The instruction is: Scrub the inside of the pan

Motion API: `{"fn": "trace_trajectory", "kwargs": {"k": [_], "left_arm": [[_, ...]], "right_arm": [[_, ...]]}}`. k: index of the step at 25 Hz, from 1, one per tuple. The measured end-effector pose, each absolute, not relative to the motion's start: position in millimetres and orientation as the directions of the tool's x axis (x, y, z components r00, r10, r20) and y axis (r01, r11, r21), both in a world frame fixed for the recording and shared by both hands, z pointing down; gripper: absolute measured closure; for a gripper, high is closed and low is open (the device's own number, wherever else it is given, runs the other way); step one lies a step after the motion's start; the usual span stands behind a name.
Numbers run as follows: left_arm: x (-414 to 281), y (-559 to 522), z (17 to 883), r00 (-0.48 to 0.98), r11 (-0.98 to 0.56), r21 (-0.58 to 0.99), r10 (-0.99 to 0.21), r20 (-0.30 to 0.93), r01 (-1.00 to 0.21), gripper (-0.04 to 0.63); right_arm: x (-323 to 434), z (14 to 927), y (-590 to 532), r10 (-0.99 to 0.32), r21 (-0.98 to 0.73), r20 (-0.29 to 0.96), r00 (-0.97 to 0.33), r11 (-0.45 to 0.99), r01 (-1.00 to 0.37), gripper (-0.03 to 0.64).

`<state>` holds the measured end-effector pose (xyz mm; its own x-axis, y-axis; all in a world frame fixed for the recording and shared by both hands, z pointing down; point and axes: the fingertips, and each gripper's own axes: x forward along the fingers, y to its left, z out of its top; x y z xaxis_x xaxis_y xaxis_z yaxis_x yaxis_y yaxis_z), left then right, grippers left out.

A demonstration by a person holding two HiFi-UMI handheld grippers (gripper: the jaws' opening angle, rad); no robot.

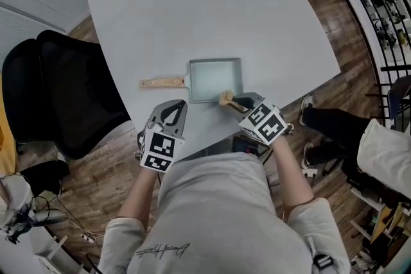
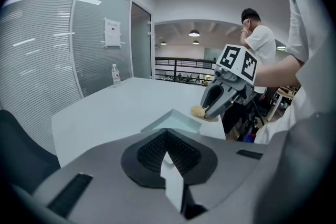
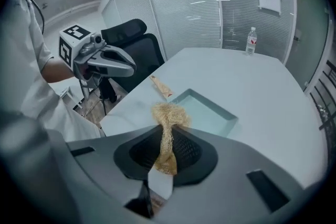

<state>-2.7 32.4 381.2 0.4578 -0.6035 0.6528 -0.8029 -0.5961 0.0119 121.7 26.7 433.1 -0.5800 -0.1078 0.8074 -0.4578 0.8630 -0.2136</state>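
Straw-coloured scrubber point(image 3: 167, 115) is clamped in the jaws of my right gripper point(image 1: 236, 101), poised at the 5 o'clock corner of the pan point(image 1: 215, 77) to reach inside. The pan lies on the table point(image 1: 192, 9), handle toward 9 o'clock. My left gripper point(image 1: 169, 112), jaws clenched on nothing, hangs at 7 o'clock, probably to steady it.

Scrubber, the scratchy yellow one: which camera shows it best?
The right gripper view: the fibrous scrubber fills the middle, pinched in the right gripper, strands clear. The head view shows only a small tan tuft by the pan, at its near corner. The left gripper view shows a tiny far-off tuft.
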Motion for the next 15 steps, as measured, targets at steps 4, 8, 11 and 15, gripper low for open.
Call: {"fn": "trace_trajectory", "kwargs": {"k": [4,8,11,15], "left_arm": [[1.3,27.5,368.2,0.438,-0.544,-0.001,-0.676,0.593,-0.839,0.584],[3.4,30.0,369.4,0.431,-0.525,0.007,-0.692,0.579,-0.851,0.584],[6.2,31.0,368.7,0.433,-0.520,0.011,-0.698,0.570,-0.854,0.584],[0.9,28.7,366.5,0.434,-0.525,0.003,-0.699,0.569,-0.851,0.584]], "right_arm": [[125.4,415.6,32.2,-0.171,-0.207,0.774,-0.610,0.842,-0.499,0.549],[119.9,401.5,38.5,-0.212,-0.198,0.744,-0.634,0.836,-0.511,0.551],[118.0,394.8,38.3,-0.232,-0.198,0.723,-0.651,0.833,-0.517,0.551],[109.7,389.3,31.5,-0.246,-0.198,0.706,-0.665,0.832,-0.518,0.551]]}}
